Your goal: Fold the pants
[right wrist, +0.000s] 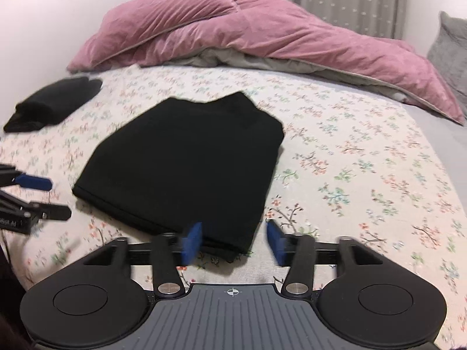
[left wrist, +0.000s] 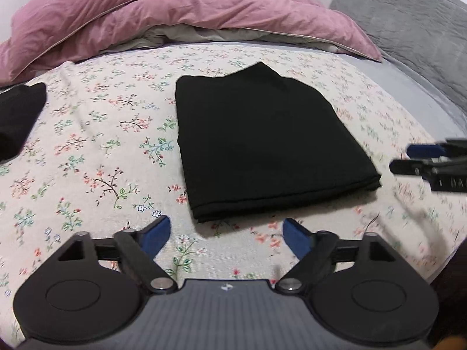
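folded pants | just beyond left hand-held gripper | untouched

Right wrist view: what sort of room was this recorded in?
Most likely a bedroom: the black folded pants lie on a bed's floral sheet, with a rumpled pink duvet behind and a pale curtain.

Soft even indoor light, faint shadows under the folded pants; fisheye bending and dark corners; right view motion-blurred, especially near edges.
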A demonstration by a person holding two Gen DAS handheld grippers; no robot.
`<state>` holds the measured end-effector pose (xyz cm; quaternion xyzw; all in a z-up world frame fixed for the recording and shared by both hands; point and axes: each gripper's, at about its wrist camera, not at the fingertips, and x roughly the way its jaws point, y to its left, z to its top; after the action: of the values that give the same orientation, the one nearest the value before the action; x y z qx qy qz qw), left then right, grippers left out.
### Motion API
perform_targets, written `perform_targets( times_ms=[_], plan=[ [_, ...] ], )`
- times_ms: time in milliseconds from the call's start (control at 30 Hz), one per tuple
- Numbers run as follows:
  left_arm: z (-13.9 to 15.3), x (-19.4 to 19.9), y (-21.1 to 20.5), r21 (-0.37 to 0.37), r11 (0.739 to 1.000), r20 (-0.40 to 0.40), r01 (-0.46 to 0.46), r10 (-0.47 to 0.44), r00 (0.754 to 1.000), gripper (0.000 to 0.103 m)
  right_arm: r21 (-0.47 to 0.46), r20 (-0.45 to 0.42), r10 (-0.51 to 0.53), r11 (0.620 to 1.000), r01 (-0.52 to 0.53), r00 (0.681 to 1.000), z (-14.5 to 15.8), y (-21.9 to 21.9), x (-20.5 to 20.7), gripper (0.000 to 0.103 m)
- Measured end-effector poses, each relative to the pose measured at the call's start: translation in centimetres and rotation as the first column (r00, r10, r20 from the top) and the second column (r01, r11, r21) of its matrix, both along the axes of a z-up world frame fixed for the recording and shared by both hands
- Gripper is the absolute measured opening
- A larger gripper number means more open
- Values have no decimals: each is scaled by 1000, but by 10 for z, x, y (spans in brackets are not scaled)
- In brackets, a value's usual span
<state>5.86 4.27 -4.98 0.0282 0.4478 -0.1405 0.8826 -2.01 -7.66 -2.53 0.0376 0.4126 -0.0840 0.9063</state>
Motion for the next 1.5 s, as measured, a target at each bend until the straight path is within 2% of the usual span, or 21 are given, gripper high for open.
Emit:
perform_targets(
  times_ms=[100, 167, 367, 533, 733, 933, 1500],
  plan=[
    [10, -1, -11, 13, 1000, -22, -28, 29, 999, 103, -8, 4, -24, 1000, 24, 1000, 12, 4, -6, 68],
    [15, -1, -19, 36, 998, -39, -51, 53, 998, 103, -29, 3, -30, 999, 30, 1000, 18, 9, -11, 78],
    [26, -9, -34, 43, 992, -45, -116, 118, 992, 103, -54, -5, -88, 995, 87, 996, 32, 15, -22, 89],
    [21, -10, -38, 67, 984, -99, -165, 171, 980, 103, -68, -23, -117, 991, 115, 993, 29, 19, -25, 93],
    [24, -20, -43, 139, 969, -73, -206, 218, 973, 103, -54, -71, -184, 982, 180, 980, 22, 19, -24, 96],
    [27, -25, -47, 137, 970, -63, -200, 210, 976, 103, -46, -93, -218, 976, 215, 971, 18, 19, -25, 96],
    [29, -27, -50, 126, 975, -64, -184, 193, 979, 103, -51, -114, -221, 975, 216, 969, 16, 21, -24, 98]
  ],
)
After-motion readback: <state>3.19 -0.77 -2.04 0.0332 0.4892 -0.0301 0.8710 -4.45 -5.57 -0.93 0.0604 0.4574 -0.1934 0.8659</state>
